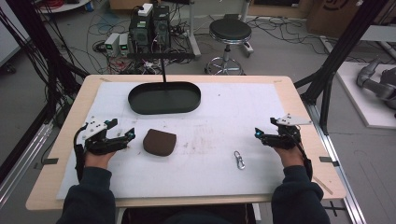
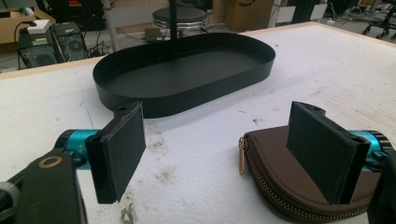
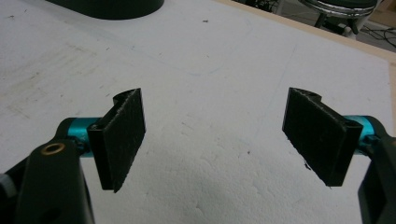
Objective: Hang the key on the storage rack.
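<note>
A brown zip pouch (image 1: 159, 142) lies on the white mat left of centre. Just left of it, my left gripper (image 1: 122, 129) is open and holds nothing. In the left gripper view the pouch (image 2: 271, 161) lies partly behind the right jaw, and the gripper (image 2: 222, 144) points toward the black oval tray (image 2: 187, 100). That tray (image 1: 163, 109) stands empty at the back of the mat. A small metal clip (image 1: 239, 159) lies to the right of centre. My right gripper (image 1: 264, 128) is open above bare mat, up and to the right of the clip; in its own view the gripper (image 3: 217, 135) holds nothing.
A thin black pole (image 1: 163, 70) rises just behind the tray. The tray's edge (image 3: 107, 9) shows at the top left of the right gripper view. A stool (image 1: 229, 31), computer boxes (image 1: 149, 28) and cables stand on the floor beyond the table. Black frame posts (image 1: 341, 51) flank the right side.
</note>
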`<state>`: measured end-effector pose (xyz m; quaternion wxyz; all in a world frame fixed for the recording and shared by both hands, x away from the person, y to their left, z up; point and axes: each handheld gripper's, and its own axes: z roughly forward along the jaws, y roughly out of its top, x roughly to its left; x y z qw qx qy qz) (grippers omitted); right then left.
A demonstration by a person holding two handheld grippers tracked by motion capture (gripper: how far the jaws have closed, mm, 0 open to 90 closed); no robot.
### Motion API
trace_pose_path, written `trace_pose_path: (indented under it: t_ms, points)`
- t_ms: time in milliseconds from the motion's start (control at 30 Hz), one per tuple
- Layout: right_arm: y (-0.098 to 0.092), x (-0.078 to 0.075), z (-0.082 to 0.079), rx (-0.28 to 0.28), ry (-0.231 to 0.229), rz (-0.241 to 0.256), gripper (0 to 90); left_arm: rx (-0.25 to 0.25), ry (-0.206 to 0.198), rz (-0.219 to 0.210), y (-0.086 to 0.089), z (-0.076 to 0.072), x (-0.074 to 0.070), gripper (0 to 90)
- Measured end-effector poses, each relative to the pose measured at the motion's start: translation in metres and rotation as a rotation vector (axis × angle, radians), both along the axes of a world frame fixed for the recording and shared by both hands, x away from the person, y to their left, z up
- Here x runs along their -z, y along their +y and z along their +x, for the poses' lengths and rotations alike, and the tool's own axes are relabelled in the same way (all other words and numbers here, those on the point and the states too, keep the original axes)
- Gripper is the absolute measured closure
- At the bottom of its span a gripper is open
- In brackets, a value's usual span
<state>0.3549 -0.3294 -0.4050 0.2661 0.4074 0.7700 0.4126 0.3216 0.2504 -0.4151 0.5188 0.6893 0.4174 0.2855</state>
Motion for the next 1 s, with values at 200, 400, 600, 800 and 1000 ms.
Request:
trace_pose_path:
  t_ms: [200,400,600,800,1000]
  points:
    - [-0.001,0.0,-0.001,-0.006,0.001,0.013,21.6,-0.003,0.01,-0.026,-0.001,0.001,0.002,20.3]
    - [-0.002,0.001,-0.002,-0.03,0.018,0.016,25.0,0.005,0.012,-0.017,-0.003,0.001,0.001,20.4]
    - [0.008,0.001,-0.008,-0.142,0.057,0.016,28.1,0.018,0.008,-0.017,-0.003,0.0,0.0,20.8]
    - [0.028,0.01,-0.015,-0.359,0.166,-0.036,41.3,0.028,0.012,-0.023,-0.003,0.0,0.0,21.3]
    - [0.036,0.017,-0.014,-0.439,0.249,-0.046,47.8,0.02,0.016,-0.026,-0.001,0.0,0.001,21.5]
